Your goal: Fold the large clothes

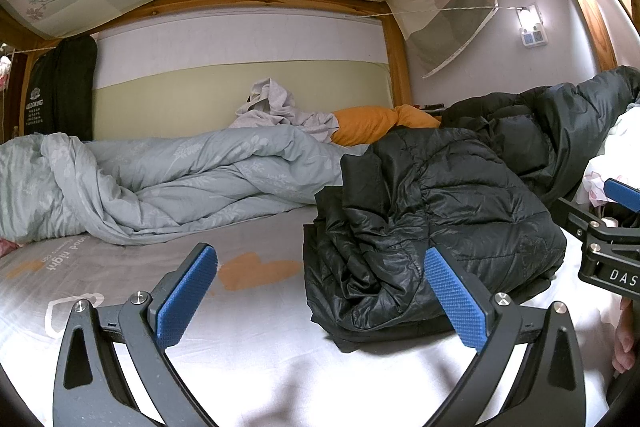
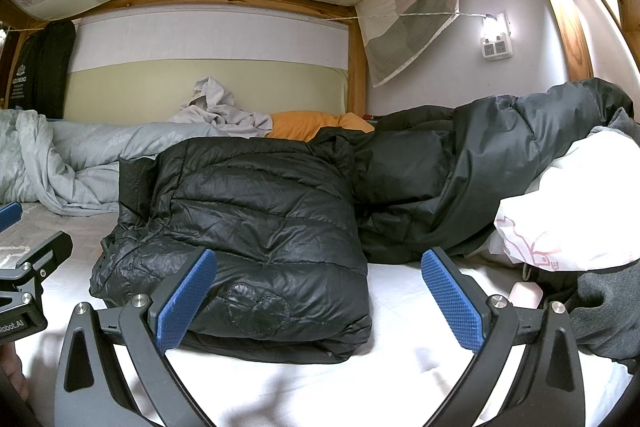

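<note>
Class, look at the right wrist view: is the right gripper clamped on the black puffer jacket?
No. The right gripper is open, its blue pads wide apart in front of the black puffer jacket lying on the bed sheet.

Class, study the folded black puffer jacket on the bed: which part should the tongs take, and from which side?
Probably the near right corner of the puffer jacket, approached from the front with the right tongs, which are open and facing it. The layers stack into a thick rounded edge there, and bare sheet beside it leaves room for the lower pad to slide under.

Bare sheet (image 1: 280, 347) before folded jacket (image 1: 432, 227)
</note>
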Demonstrator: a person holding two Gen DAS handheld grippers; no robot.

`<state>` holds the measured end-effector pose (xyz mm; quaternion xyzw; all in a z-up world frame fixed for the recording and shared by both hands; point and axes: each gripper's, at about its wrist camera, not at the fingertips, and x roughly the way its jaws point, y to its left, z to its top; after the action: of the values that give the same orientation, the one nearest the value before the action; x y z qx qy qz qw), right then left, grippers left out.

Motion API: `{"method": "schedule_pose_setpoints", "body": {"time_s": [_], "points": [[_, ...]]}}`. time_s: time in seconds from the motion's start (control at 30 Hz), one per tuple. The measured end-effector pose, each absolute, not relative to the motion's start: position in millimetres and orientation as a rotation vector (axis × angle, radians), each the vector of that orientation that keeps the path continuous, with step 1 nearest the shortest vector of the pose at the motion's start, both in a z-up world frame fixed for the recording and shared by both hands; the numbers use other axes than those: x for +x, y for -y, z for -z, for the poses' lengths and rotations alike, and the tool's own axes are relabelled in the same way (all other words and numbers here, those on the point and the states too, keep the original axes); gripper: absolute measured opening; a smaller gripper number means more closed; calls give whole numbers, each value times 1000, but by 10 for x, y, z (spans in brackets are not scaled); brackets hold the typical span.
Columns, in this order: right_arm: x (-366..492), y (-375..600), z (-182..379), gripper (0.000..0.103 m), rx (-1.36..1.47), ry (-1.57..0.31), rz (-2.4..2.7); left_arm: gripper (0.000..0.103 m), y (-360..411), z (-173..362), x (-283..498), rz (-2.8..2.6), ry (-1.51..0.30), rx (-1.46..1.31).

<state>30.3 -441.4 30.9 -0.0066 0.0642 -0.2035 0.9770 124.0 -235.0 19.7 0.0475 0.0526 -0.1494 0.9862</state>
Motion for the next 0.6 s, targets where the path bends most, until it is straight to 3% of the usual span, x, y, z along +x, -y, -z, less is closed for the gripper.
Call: {"method": "schedule_pose_setpoints", "body": {"time_s": [0.6], "points": [[305, 4415, -308, 103, -13, -130, 410, 103, 2332, -204, 1238, 313, -117, 105]]}}
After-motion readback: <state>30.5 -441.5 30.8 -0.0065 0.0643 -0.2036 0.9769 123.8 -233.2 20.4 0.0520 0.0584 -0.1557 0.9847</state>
